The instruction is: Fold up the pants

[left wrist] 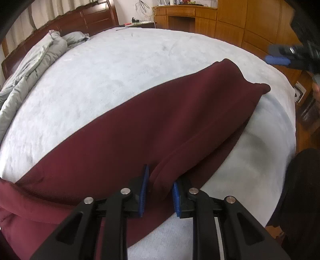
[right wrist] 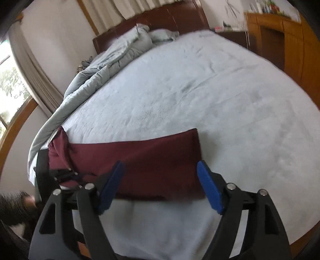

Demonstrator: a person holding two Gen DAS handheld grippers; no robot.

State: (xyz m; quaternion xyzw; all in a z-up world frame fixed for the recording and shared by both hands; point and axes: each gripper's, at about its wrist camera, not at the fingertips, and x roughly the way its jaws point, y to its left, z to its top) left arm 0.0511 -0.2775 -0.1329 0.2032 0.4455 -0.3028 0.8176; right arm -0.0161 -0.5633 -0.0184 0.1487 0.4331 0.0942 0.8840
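Note:
Dark red pants (left wrist: 140,124) lie folded lengthwise in a long band across the pale bed cover (left wrist: 120,76). In the left wrist view my left gripper (left wrist: 160,180) is shut on a raised ridge of the pants' cloth near their front edge, blue pads pressing either side. My right gripper (left wrist: 280,57) shows blurred at the upper right, above the pants' far end and clear of it. In the right wrist view the right gripper (right wrist: 160,166) stands open and wide over the right end of the pants (right wrist: 140,158), with no cloth pressed by its pads.
A bunched grey duvet (right wrist: 112,60) lies along the bed's far left by the dark wooden headboard (right wrist: 160,18). Wooden cabinets (left wrist: 200,18) stand beyond the bed. A person's dark clothing (left wrist: 300,190) is at the right edge. A window (right wrist: 10,90) is at the left.

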